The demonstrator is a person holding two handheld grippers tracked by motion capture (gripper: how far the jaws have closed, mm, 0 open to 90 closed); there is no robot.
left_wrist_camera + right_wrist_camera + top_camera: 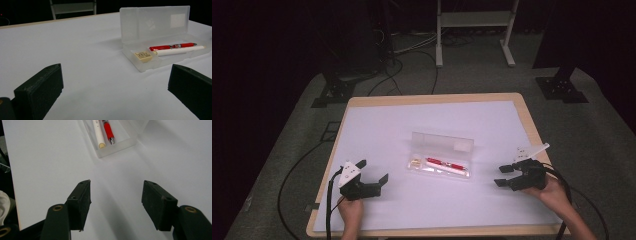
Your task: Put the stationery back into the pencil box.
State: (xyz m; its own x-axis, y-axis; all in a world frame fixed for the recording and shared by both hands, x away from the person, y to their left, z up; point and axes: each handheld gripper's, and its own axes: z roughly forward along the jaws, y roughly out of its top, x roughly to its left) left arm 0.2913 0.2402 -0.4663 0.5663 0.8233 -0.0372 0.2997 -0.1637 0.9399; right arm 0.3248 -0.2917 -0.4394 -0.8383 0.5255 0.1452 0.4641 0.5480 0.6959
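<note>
Here the frosted plastic pencil case (441,161), lid up, lies between the left gripper (375,171) and right gripper (502,175), both gaping empty.

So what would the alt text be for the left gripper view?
An open clear plastic pencil case sits on a white table, holding a red pen, a white pen and a small eraser. The left hand-held gripper frames it, jaws wide apart, nothing between them.

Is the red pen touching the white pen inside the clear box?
Touching. In the left gripper view the red pen lies right against the white pen inside the clear box, with no gap between them.
</note>
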